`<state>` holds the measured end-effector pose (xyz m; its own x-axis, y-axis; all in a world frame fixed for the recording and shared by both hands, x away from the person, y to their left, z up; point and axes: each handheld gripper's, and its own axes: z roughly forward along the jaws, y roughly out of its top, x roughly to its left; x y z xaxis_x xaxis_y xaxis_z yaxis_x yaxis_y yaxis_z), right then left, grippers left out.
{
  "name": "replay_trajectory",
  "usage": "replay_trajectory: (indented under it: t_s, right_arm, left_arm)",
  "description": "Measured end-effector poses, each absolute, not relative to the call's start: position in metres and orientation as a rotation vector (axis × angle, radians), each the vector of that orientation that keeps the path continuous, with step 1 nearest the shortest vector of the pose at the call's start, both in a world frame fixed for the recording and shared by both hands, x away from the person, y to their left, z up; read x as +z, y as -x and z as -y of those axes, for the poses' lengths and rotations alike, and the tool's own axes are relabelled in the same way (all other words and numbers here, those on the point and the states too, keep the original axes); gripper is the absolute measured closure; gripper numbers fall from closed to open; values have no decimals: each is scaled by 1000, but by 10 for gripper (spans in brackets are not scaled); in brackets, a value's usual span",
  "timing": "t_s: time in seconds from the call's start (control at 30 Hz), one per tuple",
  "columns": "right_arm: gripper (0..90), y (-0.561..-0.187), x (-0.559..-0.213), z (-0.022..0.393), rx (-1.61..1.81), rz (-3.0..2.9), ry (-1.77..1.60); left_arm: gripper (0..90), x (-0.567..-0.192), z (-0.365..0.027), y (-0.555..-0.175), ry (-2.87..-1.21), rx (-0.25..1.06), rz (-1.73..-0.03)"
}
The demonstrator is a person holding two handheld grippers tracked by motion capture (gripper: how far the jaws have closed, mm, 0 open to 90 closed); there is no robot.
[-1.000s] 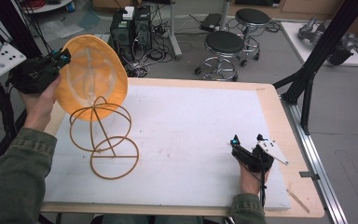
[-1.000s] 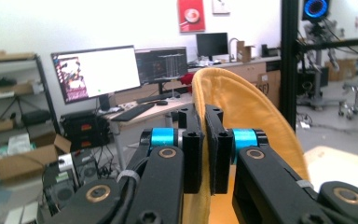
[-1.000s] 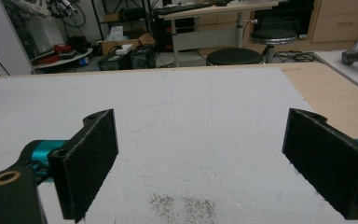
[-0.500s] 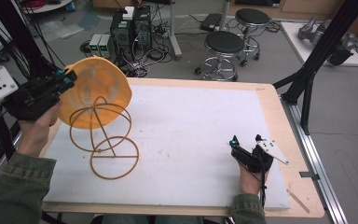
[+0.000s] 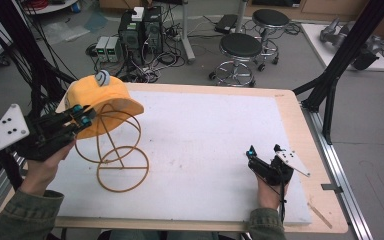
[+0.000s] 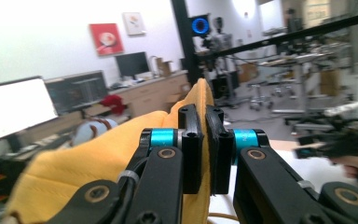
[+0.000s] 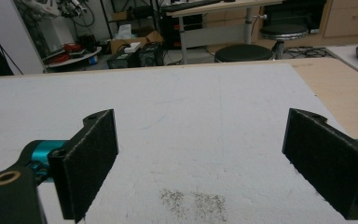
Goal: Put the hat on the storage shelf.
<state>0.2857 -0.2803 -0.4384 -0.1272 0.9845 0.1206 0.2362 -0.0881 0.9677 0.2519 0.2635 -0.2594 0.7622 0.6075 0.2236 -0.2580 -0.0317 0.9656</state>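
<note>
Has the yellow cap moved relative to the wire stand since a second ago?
Yes. The yellow cap, clamped in the left tool, has swung from facing up to sitting dome-up over the wire stand.

The cap (image 5: 102, 102) was orange-yellow with a grey button on top, over a wire stand (image 5: 117, 160) of the same yellow. Both stood on a white mat (image 5: 205, 135) edged by pale wood. The gripper (image 5: 80, 117) beside the cap was black with teal accents.

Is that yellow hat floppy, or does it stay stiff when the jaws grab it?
Probably soft: the yellow hat is cloth, and the left gripper pinches its edge flat between shut jaws. It likely weighs little, since that small pinch carries it. The thin wire stand under it might tip if bumped.
</note>
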Motion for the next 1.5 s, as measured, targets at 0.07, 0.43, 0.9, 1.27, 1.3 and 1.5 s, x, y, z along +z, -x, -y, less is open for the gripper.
replay_trajectory:
  t_s: [0.07, 0.43, 0.9, 1.27, 1.3, 1.5]
  right_arm:
    - [93, -285, -438, 280, 1280, -1438, -1393]
    - [93, -284, -438, 282, 1282, -1434, -1398]
    - [93, -284, -438, 281, 1280, -1431, -1408]
    - [93, -283, -438, 282, 1285, -1428, -1412]
    - [93, -283, -438, 282, 1284, -1428, -1415]
    - [93, -283, -438, 282, 1278, -1426, -1419]
  left_arm:
    - [857, -264, -258, -247, -1465, 701, -287]
    - [856, -301, -251, -229, -1579, 662, -263]
    - [860, -315, -257, -223, -1648, 566, -238]
    - [861, -315, -257, -221, -1796, 475, -223]
    - [861, -315, -257, -222, -1802, 475, -219]
    - [860, -316, -257, -221, -1806, 466, -215]
